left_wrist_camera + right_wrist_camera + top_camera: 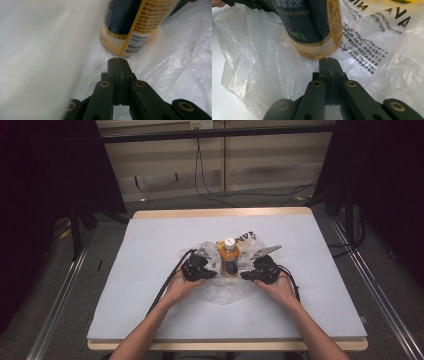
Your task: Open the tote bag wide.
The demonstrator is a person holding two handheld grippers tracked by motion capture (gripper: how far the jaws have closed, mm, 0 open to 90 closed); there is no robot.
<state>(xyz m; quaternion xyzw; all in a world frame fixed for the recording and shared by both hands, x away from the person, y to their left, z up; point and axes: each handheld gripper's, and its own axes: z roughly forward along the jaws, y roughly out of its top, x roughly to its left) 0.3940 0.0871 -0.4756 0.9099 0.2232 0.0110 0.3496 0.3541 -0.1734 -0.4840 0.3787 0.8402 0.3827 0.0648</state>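
One bottle [229, 257] upright at mid-desk, orange drink, dark label, white cap, standing on a crumpled clear plastic bag [225, 290] with black print. Bag spread flat beneath and around the base, not yet drawn up over the bottle: by the look of it, bagging barely begun, with the sides left to lift and the bottle left to enclose. Left gripper [210, 273] low on the film just beside the bottle's left side, jaws clenched together, nothing visibly pinched between them. Right gripper [246, 275] mirrored on the other side, likewise clenched and empty, tips near the bottle's foot. Both hands low over the bag, forearms converging from the near edge, knuckles up, grippers pointing inward toward the bottle. Pale desk [150, 250] bare around the bag.
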